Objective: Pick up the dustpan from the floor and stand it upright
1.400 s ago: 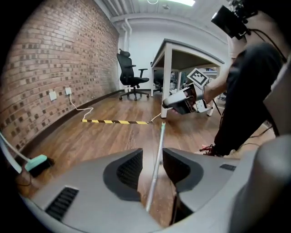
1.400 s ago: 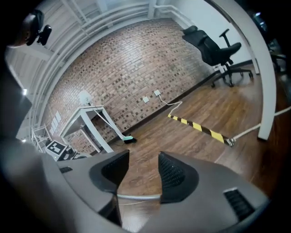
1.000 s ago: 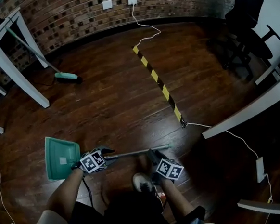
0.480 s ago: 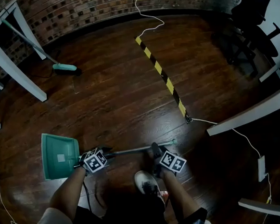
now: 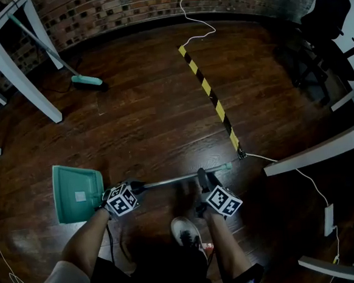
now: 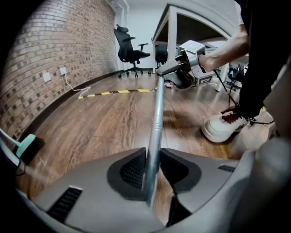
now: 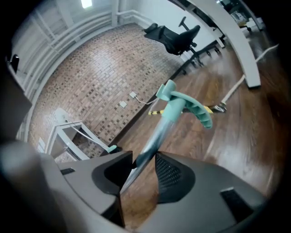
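The teal dustpan lies flat on the wooden floor, and its metal handle runs right to a teal grip. My left gripper sits on the handle just beside the pan. Its jaws are closing and the pads press the pole from both sides. My right gripper straddles the handle near the grip end, jaws closing. There the pole passes slanted between the pads with a gap showing, and the teal grip sticks out ahead.
A teal broom leans against a white table at the far left. A yellow-black floor strip with a white cable runs to the brick wall. White desks and office chairs stand right. The person's white shoe is just behind the handle.
The right gripper has moved up from beside the shoe onto the handle near its grip end. The left gripper has sunk onto the handle by the pan. The dustpan has stayed flat.
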`<state>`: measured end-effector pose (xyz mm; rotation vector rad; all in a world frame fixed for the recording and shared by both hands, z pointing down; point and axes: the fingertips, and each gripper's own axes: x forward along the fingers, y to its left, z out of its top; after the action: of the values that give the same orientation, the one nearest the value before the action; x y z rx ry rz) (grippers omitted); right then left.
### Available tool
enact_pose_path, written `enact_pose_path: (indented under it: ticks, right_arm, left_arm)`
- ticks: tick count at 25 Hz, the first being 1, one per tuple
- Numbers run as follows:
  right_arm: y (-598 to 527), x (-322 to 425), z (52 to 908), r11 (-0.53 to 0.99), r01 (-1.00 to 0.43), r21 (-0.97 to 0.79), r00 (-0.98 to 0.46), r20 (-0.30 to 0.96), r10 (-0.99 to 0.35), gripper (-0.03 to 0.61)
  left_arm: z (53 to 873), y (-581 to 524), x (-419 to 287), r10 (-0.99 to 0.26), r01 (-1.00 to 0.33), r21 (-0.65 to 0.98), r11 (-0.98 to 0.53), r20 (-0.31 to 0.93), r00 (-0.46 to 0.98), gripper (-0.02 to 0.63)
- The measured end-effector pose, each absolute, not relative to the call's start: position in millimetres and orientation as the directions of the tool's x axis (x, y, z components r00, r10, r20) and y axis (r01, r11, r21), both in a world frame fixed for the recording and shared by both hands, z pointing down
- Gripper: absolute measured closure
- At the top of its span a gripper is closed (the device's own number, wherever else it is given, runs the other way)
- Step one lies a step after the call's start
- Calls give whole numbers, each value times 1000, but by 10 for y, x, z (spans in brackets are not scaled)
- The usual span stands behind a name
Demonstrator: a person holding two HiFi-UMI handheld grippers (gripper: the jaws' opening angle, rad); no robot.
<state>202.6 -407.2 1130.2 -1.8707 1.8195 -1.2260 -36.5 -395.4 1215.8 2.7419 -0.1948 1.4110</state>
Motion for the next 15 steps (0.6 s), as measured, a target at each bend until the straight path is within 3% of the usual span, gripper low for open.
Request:
enact_pose_path:
  ticks: [8, 15]
  right_arm:
    - [-4741, 1961, 9527, 75, -824, -561, -138, 69, -988, 447]
    - [-4852, 1537, 8371, 236, -917, -323, -221, -82, -972, 456]
  left_arm:
    - [11195, -4460, -55, -277, -309, -57, -949, 617, 736, 492]
    - [10629, -4653, 13, -414, -424, -81, -902, 446, 794, 492]
